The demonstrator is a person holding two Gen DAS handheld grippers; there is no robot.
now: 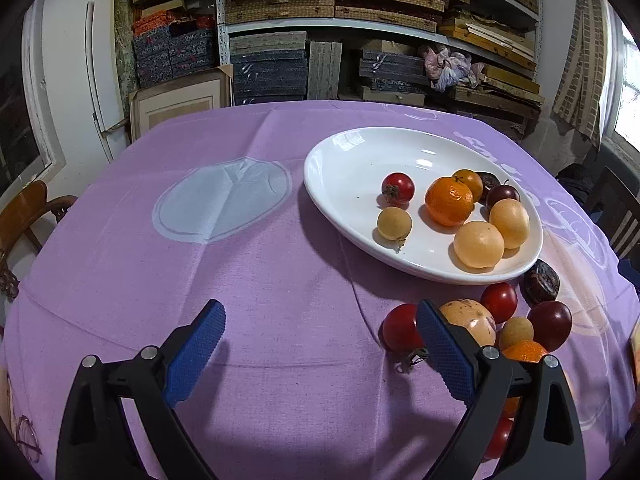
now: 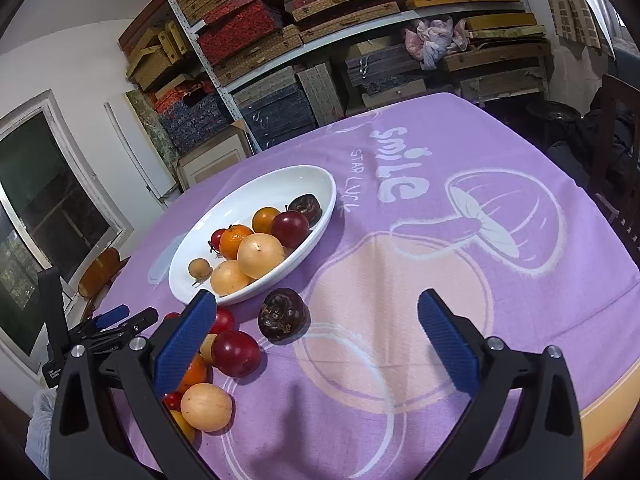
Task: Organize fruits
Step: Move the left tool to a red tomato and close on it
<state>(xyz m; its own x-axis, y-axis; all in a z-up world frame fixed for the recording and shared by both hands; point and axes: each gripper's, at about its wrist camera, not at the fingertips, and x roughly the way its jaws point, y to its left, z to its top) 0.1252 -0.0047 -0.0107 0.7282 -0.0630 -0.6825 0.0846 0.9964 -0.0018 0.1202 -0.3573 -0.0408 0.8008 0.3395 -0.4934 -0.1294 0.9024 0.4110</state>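
Note:
A white oval plate [image 1: 344, 168] [image 2: 240, 204] on the purple tablecloth holds several fruits: an orange [image 1: 449, 201], a red tomato [image 1: 398, 188] and pale yellow fruits [image 1: 478, 244]. More fruits lie loose on the cloth in front of the plate: a dark wrinkled fruit [image 2: 283, 313] [image 1: 541, 282], a dark red plum [image 2: 235, 353], a pale fruit [image 2: 206, 406] and a red tomato [image 1: 400, 327]. My left gripper [image 1: 320, 344] is open and empty, just left of the loose fruits. My right gripper [image 2: 316, 340] is open and empty, above the cloth right of them. The left gripper also shows in the right wrist view [image 2: 116, 320].
Shelves [image 1: 340, 24] stacked with boxes stand behind the table. A wooden chair [image 1: 24, 216] is at the left table edge, dark chairs [image 2: 616, 152] at the right. The cloth [image 2: 500, 280] right of the fruits is bare.

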